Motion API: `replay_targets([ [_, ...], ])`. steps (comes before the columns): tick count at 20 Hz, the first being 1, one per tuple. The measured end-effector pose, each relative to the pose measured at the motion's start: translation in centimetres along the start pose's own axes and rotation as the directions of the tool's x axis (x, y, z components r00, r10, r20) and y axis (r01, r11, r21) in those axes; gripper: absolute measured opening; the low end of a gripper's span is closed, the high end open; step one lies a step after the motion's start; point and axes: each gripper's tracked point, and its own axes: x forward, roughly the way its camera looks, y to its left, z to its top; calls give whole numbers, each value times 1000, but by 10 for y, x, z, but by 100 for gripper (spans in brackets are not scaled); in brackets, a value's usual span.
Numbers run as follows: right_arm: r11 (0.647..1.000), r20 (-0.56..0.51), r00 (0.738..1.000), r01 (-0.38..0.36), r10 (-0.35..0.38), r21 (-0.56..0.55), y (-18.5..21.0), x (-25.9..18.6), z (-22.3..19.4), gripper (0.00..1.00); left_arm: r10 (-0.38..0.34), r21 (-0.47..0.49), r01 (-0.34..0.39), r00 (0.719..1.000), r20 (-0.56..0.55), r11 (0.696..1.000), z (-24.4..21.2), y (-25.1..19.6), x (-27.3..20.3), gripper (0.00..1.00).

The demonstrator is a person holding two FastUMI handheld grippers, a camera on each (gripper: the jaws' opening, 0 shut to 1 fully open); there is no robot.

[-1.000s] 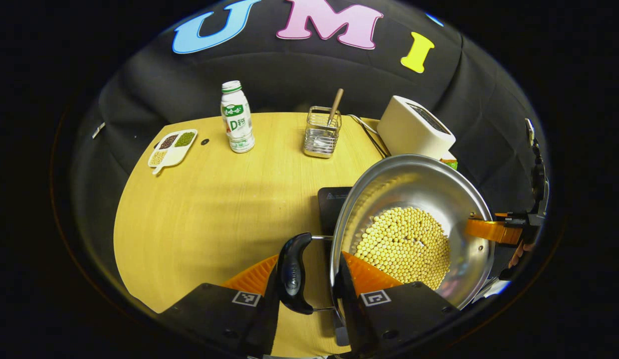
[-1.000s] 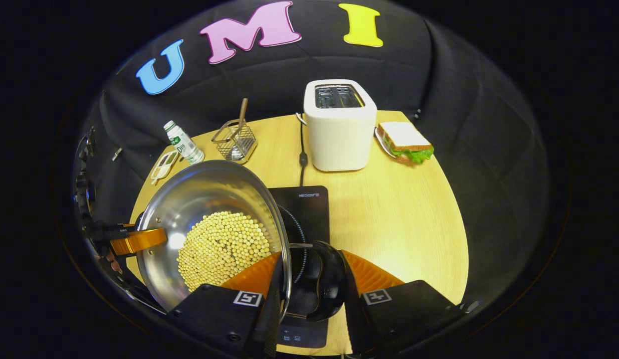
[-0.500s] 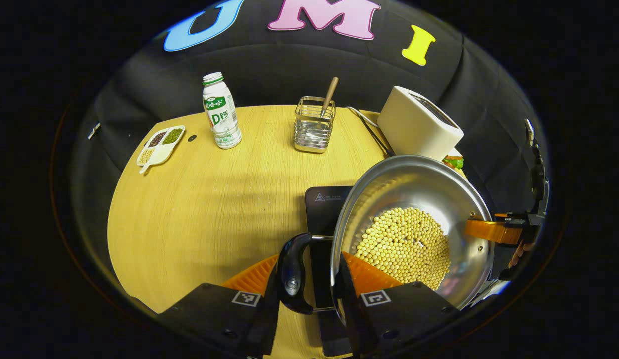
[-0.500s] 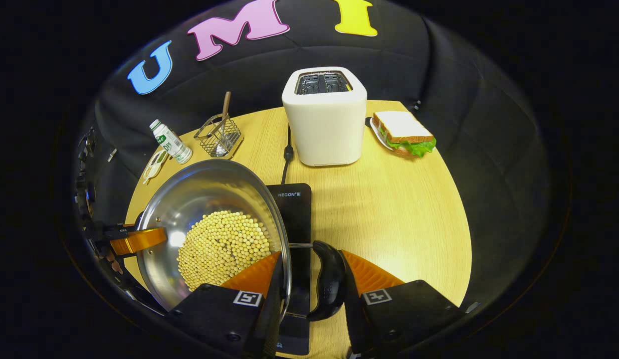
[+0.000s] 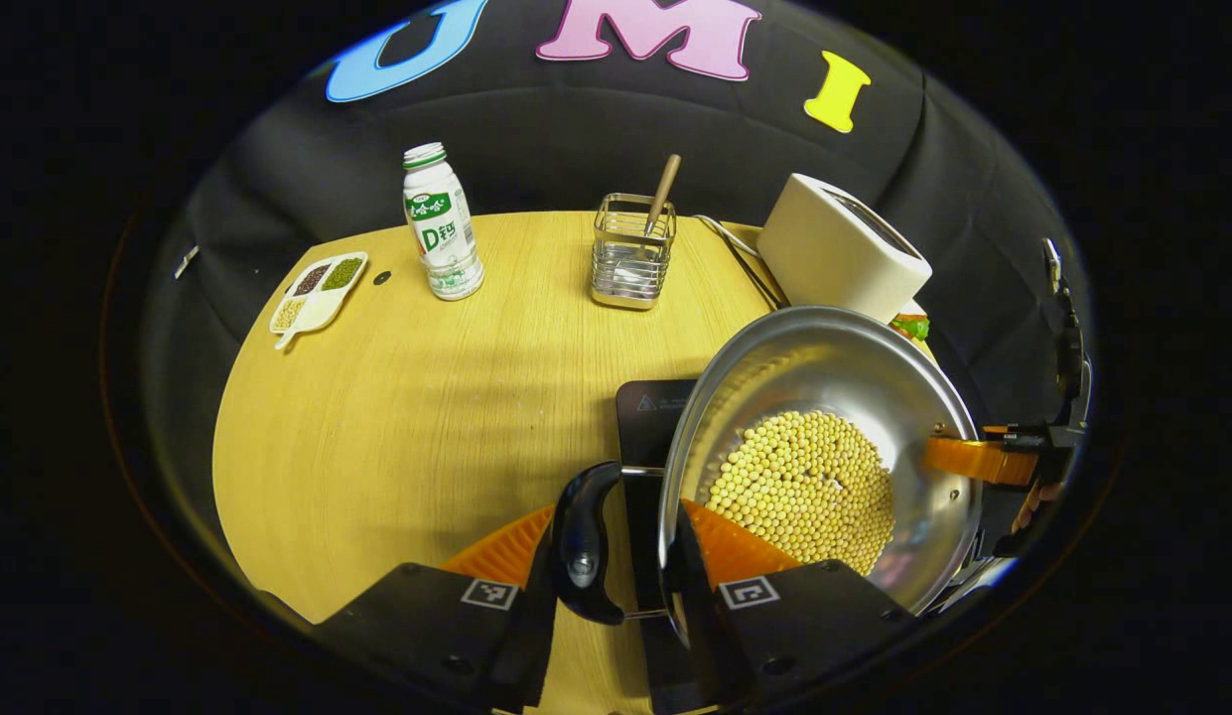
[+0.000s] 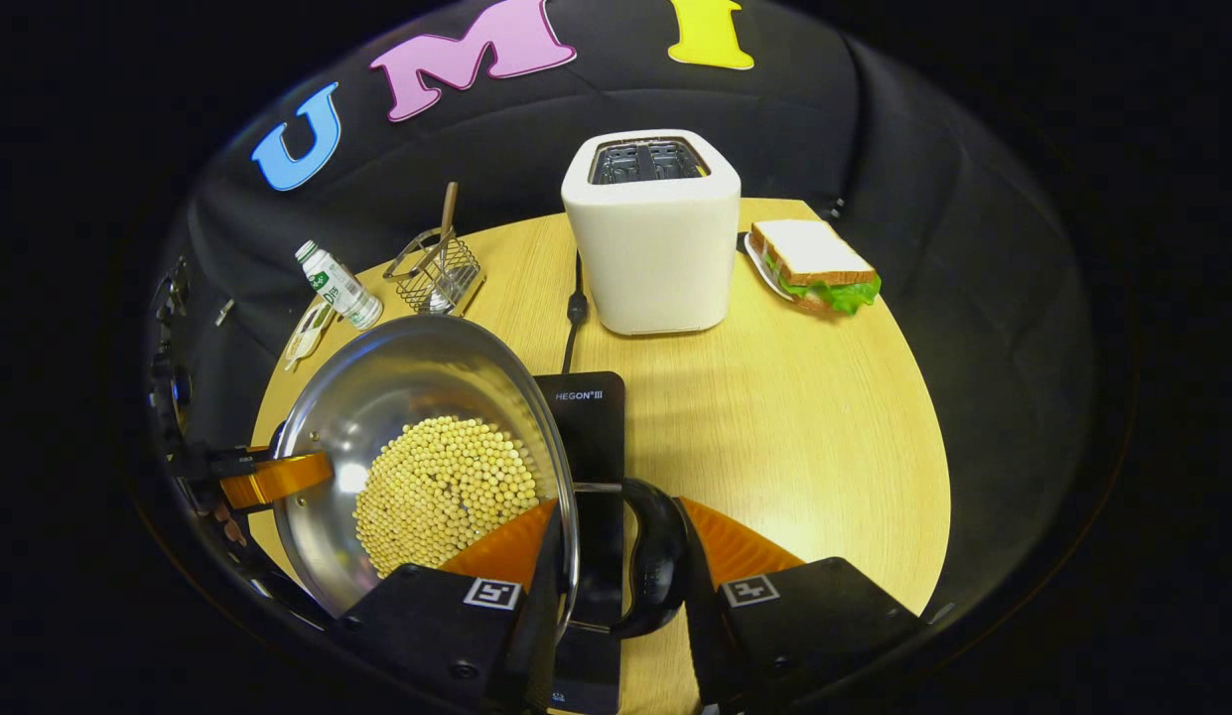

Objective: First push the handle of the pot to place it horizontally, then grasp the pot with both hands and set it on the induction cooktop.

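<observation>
A steel pot (image 5: 824,367) (image 6: 407,377) with yellow beans (image 5: 804,487) (image 6: 442,492) in it hangs level between both grippers. My left gripper (image 5: 616,556) is shut on the pot's black left handle (image 5: 581,541), one finger outside the handle and one inside the rim. My right gripper (image 6: 616,556) is shut on the right handle (image 6: 660,571) the same way. Each gripper also appears at the pot's far side in the other view: the right gripper (image 5: 983,462), the left gripper (image 6: 268,477). The black induction cooktop (image 5: 645,417) (image 6: 586,417) lies under the pot. I cannot tell whether the pot touches it.
On the wooden table (image 5: 397,427) stand a milk bottle (image 5: 442,233), a wire utensil holder (image 5: 632,248), a divided dish (image 5: 318,293) and a white toaster (image 6: 650,233) with its cord (image 6: 574,308). A sandwich (image 6: 814,263) lies to its right.
Both grippers have carried the pot forward and across the table. More of the cooktop now lies beneath the pot and its handles, and the toaster looks nearer.
</observation>
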Motion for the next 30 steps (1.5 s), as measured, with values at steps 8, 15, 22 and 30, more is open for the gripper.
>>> replay_targets([
  [8, 1000, 7, 1000, 18, -18, 9, -1, -1, 0, 61, -3, 22, 3, 1000, -18, 1000, -2, -2, 1, 64],
  [15, 999, 23, 999, 49, -49, 17, -4, -9, 3, 95, 3, 35, -3, 1000, 12, 999, 2, -5, -7, 97],
  [22, 998, 98, 993, 65, -66, 18, -3, -32, 14, 99, 11, 26, -13, 998, 59, 1000, 3, -4, -29, 96],
  [30, 997, 251, 965, 66, -72, 30, 7, -82, 36, 99, 1, 34, -8, 976, 217, 999, 21, -6, -86, 96],
])
